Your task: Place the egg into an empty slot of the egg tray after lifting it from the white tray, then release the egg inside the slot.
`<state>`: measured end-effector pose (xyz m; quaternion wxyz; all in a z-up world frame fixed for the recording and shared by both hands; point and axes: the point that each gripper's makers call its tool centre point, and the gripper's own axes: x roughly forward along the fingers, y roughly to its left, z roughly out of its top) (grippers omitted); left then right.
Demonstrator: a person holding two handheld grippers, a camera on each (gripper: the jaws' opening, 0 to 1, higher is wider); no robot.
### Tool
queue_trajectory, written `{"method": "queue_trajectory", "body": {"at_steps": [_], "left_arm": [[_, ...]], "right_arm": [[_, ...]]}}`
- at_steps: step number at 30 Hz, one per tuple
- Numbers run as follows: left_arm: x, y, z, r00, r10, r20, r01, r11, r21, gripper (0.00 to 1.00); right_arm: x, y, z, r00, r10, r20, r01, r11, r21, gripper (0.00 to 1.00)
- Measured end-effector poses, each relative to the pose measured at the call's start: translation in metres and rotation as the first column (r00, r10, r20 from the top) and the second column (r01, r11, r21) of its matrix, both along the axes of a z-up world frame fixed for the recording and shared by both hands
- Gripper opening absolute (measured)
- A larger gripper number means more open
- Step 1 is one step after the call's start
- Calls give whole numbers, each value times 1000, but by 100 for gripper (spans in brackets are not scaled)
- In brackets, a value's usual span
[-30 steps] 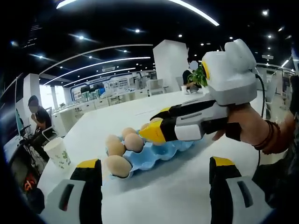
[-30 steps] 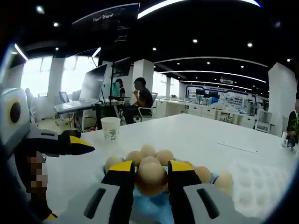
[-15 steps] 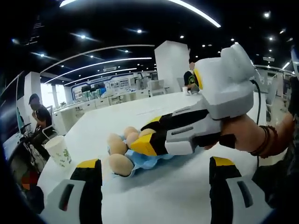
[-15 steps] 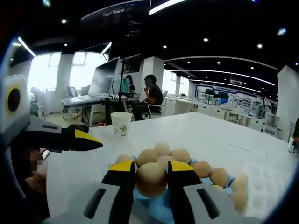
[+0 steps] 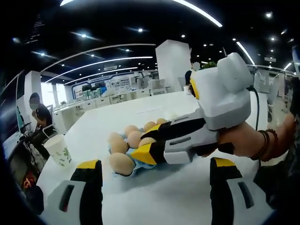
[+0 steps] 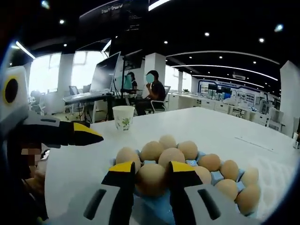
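Lower now than a second ago, your right gripper (image 6: 152, 177) pinches the egg (image 6: 151, 178) over the near edge of the blue egg tray (image 6: 216, 176), close above the other eggs. Your left gripper (image 5: 155, 180) stays spread wide, holding nothing. Bare white table (image 5: 159, 199) lies around; a paper cup (image 6: 123, 117) stands well apart.
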<state>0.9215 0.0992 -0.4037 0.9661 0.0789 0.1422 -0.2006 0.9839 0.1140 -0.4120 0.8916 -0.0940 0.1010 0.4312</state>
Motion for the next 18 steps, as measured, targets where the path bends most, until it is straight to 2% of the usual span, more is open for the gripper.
{"method": "queue_trajectory", "body": {"at_steps": [12,18], "left_arm": [[-3,0,-1,1000,0,-1,0,1000,3,98],[-3,-1,-1,1000,-1,-3,1,1000,8,98]], "right_arm": [[-4,-4,-4,1000,13,15,-13,1000,-7,31],[-4,-12,8,999,0,51,-2,1000,30,37]]}}
